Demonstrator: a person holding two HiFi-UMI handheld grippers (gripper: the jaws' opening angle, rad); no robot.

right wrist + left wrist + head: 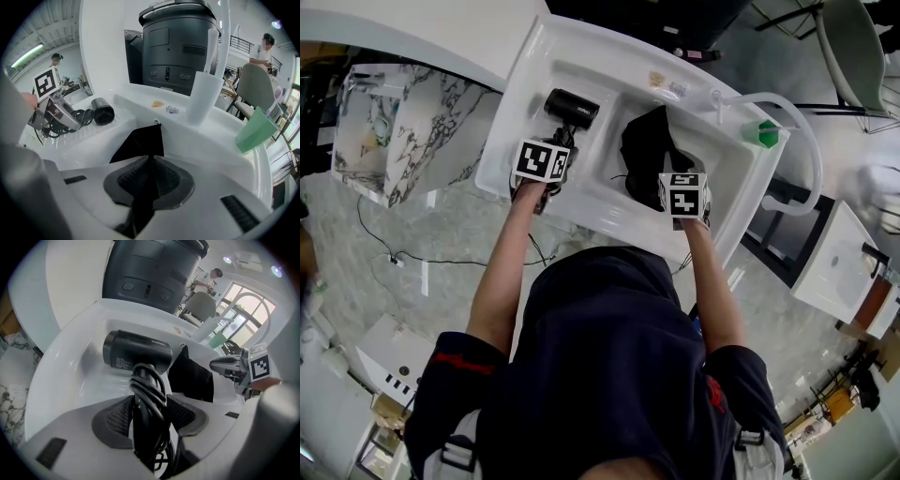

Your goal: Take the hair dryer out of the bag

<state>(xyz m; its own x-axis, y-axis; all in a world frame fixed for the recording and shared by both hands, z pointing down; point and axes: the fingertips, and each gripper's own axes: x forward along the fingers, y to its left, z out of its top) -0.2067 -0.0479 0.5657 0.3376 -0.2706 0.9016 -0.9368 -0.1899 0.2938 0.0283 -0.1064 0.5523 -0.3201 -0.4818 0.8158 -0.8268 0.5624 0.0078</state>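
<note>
At left of the white sink point(511, 112), clear of the bag point(647, 150): hair dryer point(572, 107), matt black, with a short round barrel and a grilled end turned toward the right gripper view. Block of small white print on the barrel's side and a short word further along, both too small to read. Tiny white switch marks on the handle, likewise unreadable. Glossy black cord point(150, 394) looped thick round that handle. Cannot tell whether the barrel rests on the sink or hangs just above it.

Round the handle, left gripper point(149, 413): jaws standing wide, ribbed dark pads pressed on either side of handle and cord wrap. Grey moulded body, topped by a cube with black-and-white square markers.

Right of the dryer, down in the basin: bag, limp black cloth, crumpled and drawn up to a peak. At its near edge, right gripper point(150, 180): jaws nearly together, pinching a fold of that cloth between the pads. Same kind of marker cube on top.

Far right on the sink's rim: translucent green cup point(767, 133), tapered, near a smooth white tap point(205, 101). Beyond the far rim, dark grey machine point(176, 51), rounded, with a row of small buttons. Left of the sink, marble-patterned cabinet point(422, 122), white with dark veins.
</note>
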